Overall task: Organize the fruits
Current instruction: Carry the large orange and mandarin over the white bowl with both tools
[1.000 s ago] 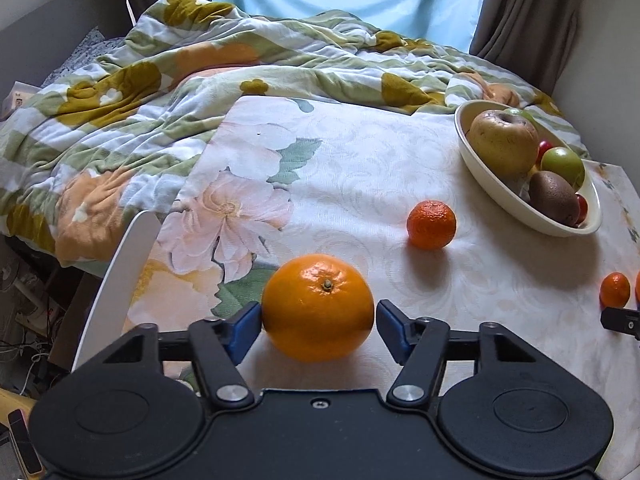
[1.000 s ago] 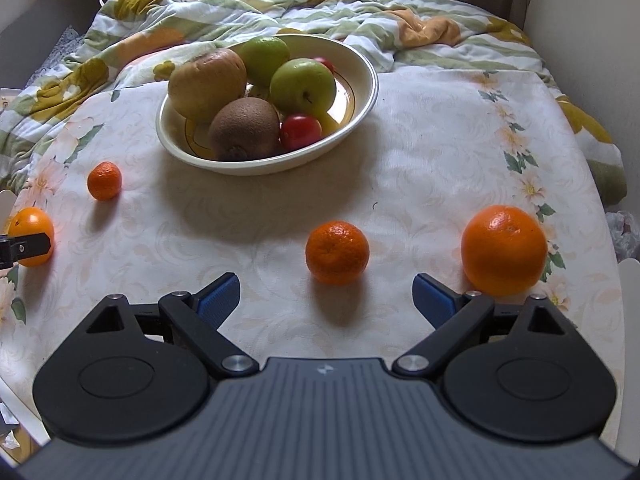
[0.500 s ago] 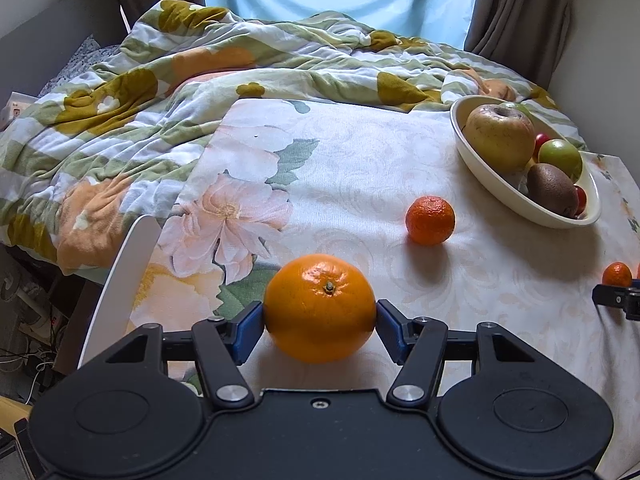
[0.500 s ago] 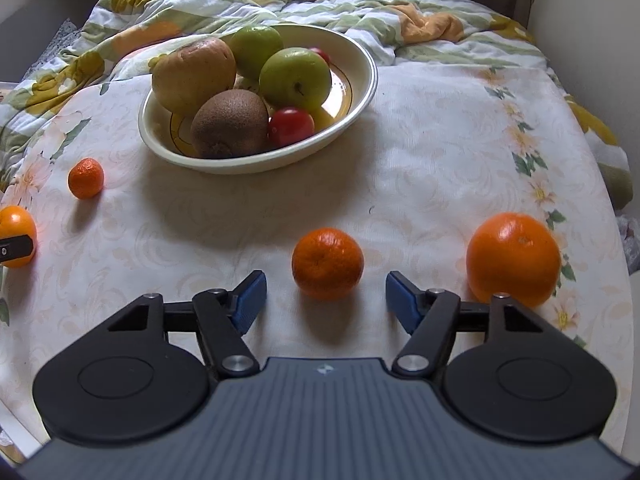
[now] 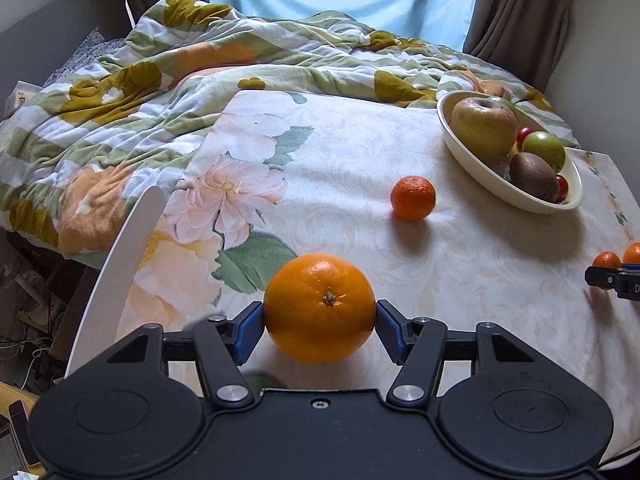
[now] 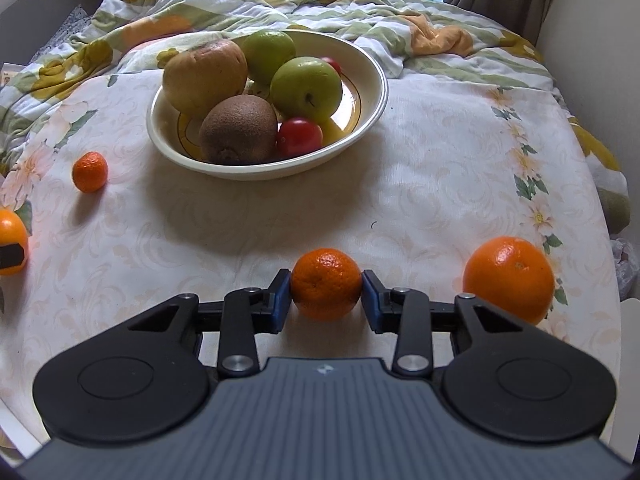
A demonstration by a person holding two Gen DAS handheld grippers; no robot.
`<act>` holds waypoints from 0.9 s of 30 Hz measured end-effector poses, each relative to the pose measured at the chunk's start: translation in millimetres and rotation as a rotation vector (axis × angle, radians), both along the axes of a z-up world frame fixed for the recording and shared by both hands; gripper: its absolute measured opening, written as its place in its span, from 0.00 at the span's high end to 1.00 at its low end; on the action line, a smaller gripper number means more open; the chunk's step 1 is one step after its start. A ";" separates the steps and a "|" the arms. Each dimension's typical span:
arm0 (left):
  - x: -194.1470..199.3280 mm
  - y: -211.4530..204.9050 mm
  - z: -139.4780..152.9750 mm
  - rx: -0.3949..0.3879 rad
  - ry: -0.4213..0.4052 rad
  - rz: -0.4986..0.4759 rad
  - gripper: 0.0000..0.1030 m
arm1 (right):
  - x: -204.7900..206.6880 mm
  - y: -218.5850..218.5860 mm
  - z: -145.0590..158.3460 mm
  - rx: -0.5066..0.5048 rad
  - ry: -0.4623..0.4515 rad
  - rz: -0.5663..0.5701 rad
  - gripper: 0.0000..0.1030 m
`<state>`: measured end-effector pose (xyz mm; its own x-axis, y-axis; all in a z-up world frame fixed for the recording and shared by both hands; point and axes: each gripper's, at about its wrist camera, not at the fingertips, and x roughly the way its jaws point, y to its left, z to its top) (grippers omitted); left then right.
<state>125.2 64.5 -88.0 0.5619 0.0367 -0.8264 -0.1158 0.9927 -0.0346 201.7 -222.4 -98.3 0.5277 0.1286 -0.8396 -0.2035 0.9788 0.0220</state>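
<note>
A large orange (image 5: 320,308) sits between the blue pads of my left gripper (image 5: 320,322), which is shut on it just above the floral tablecloth. In the right wrist view a small mandarin (image 6: 326,282) is between the pads of my right gripper (image 6: 326,300); its jaws are closing and both pads touch the fruit. A cream bowl (image 6: 376,92) farther back holds apples, a kiwi and small red fruit. A second mandarin (image 6: 90,171) lies left of the bowl. Another large orange (image 6: 509,280) rests to the right of my right gripper.
A rumpled floral quilt (image 5: 160,92) lies beyond the table's far edge, with curtains behind it. A white curved chair back (image 5: 120,280) stands at the table's left edge. A wall runs close along the right side (image 6: 600,40).
The right gripper's jaws went from wide open to closed against the mandarin, and the gripper came forward around it. The left gripper's pads closed the small gap onto the large orange.
</note>
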 end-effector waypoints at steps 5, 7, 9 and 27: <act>-14.9 -10.4 9.7 -0.008 -0.020 -0.009 0.38 | -12.7 -5.7 9.8 0.016 -0.015 0.005 0.49; -20.0 -15.9 14.9 -0.006 -0.033 -0.015 0.38 | -18.8 -9.9 14.3 0.023 -0.019 0.008 0.49; -25.2 -23.6 21.6 -0.004 -0.050 -0.024 0.38 | -25.8 -14.4 18.7 0.027 -0.026 0.013 0.49; -21.1 -103.1 97.2 -0.011 -0.222 -0.125 0.38 | -48.1 -60.8 91.5 0.052 -0.137 0.113 0.49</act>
